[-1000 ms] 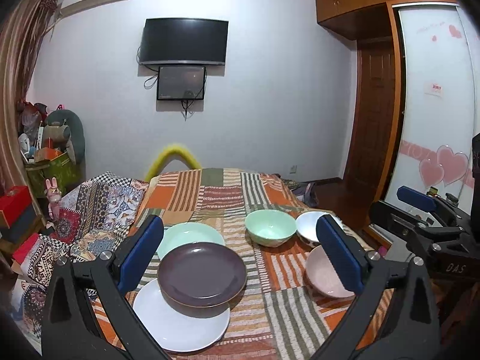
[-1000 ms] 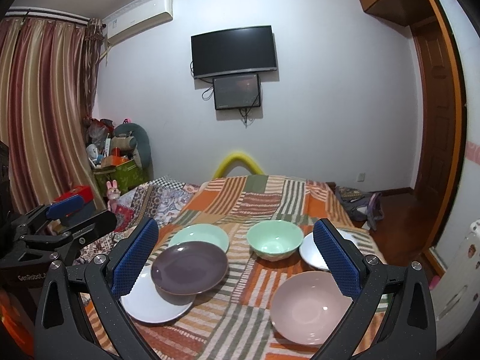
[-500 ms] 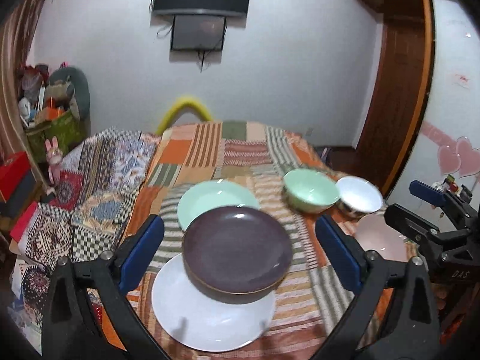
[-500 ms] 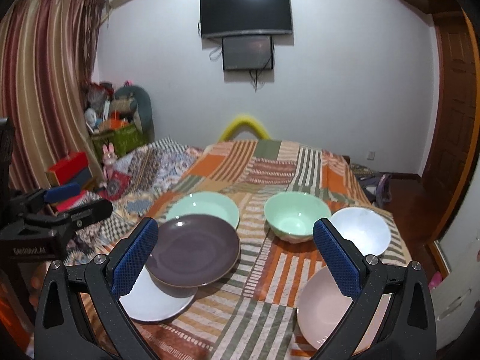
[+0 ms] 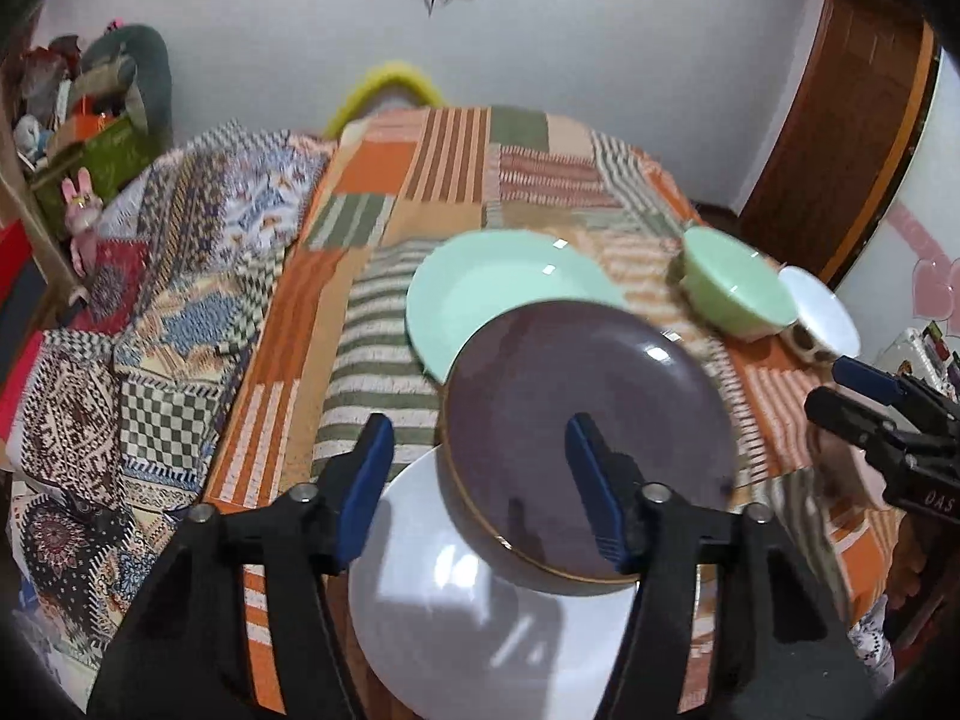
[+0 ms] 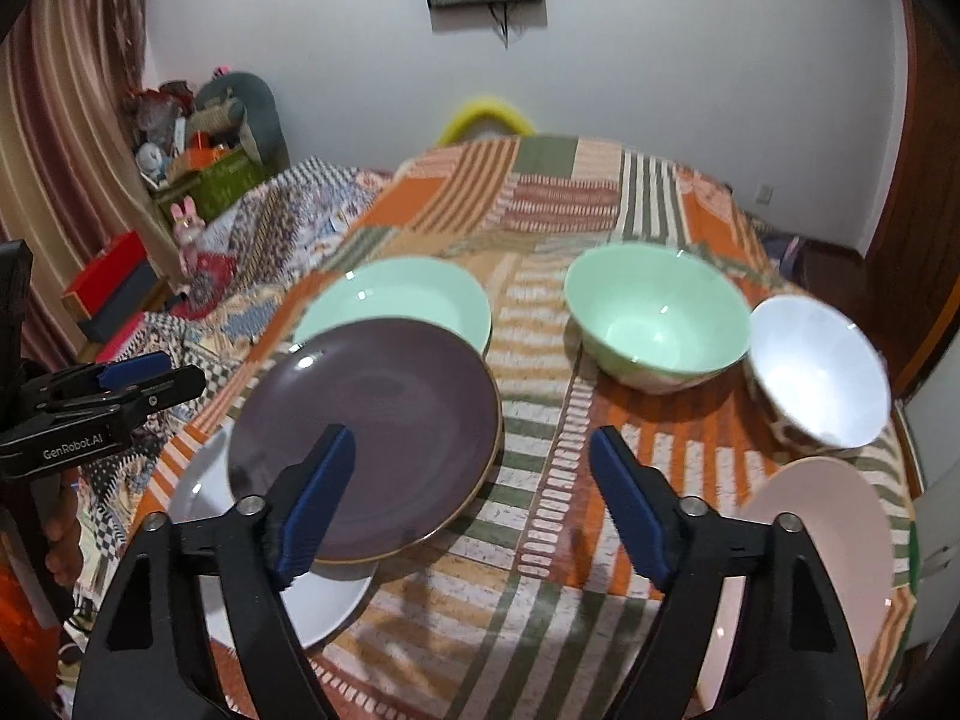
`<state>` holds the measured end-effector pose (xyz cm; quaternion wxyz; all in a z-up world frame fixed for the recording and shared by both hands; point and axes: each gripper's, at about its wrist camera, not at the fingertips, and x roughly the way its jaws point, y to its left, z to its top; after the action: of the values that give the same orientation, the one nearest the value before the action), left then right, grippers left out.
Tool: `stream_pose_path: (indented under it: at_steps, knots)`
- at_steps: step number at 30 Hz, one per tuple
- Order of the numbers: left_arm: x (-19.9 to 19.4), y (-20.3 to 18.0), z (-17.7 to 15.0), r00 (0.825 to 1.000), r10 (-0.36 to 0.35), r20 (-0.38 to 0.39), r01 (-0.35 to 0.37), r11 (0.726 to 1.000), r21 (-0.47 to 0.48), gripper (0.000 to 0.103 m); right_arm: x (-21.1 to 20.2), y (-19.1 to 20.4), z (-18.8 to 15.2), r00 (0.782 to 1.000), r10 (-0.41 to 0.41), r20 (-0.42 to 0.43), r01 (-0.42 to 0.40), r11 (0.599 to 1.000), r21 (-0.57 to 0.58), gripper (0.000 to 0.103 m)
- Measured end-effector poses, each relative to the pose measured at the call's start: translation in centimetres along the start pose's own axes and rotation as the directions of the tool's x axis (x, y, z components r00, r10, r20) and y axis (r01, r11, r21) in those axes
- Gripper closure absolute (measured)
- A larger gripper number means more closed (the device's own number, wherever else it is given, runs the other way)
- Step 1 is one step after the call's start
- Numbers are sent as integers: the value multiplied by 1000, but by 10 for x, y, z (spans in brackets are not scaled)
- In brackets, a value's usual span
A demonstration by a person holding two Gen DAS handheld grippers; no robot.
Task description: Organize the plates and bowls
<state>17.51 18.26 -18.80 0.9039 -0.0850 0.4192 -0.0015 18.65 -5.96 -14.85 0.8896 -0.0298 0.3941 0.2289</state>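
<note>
The left gripper (image 5: 480,480) is seen half-narrowed and empty above the dark purple plate (image 5: 588,432); its jaws have just been closing, with only that plate's left part and the white plate (image 5: 480,618) lying below the gap, nothing pinched. The right gripper (image 6: 471,501) is held fairly wide and empty, its jaws likewise just closing, over the striped patchwork cloth (image 6: 540,540) of the bench.

The purple plate is propped across the white plate at 6 o'clock and the mint plate (image 5: 480,294) at 12 o'clock. The mint bowl (image 6: 654,324) and the white bowl (image 6: 816,372) sit at 2 o'clock, touching; the pink plate (image 6: 810,552) lies at 4 o'clock.

The step in hand is judged to be an approach for stacking. The tilted purple plate is best taken by its raised near rim, one finger under and one over, and lifted level so the plates beneath are not dragged.

Against the earlier frames, both cameras are brought lower and closer, pitched more steeply down, and the plates loom larger; the wall television is cut off at the top
</note>
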Motion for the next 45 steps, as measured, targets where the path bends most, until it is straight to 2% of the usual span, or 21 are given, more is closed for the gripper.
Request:
stream_pose_path:
  at_steps: [2, 6, 11, 17, 23, 31, 45]
  knots:
    - [14, 8, -1, 1000, -15, -27, 14, 1000, -12, 50, 12, -3, 0, 1000, 2, -31, -2, 1000, 10, 35]
    - [37, 21, -3, 996, -52, -76, 49, 998, -39, 66, 34, -7, -1, 995, 13, -97, -10, 999, 35, 45]
    - [55, 25, -3, 992, -81, -99, 78, 996, -42, 71, 52, -9, -5, 988, 20, -151, -13, 999, 46, 57]
    - [64, 25, -3, 987, -111, -112, 107, 993, -44, 79, 67, -11, -9, 977, 70, -202, -55, 995, 79, 70]
    - [71, 23, -2, 987, -110, -120, 106, 994, -35, 82, 74, -9, -7, 972, 102, -210, -85, 993, 85, 76]
    - [67, 15, -5, 990, -97, -103, 99, 995, 12, 82, 76, -9, -6, 976, 88, -200, -73, 994, 77, 76]
    - [40, 0, -15, 990, -112, -81, 112, 994, -3, 82, 49, -14, -10, 983, 86, -161, -76, 995, 66, 77]
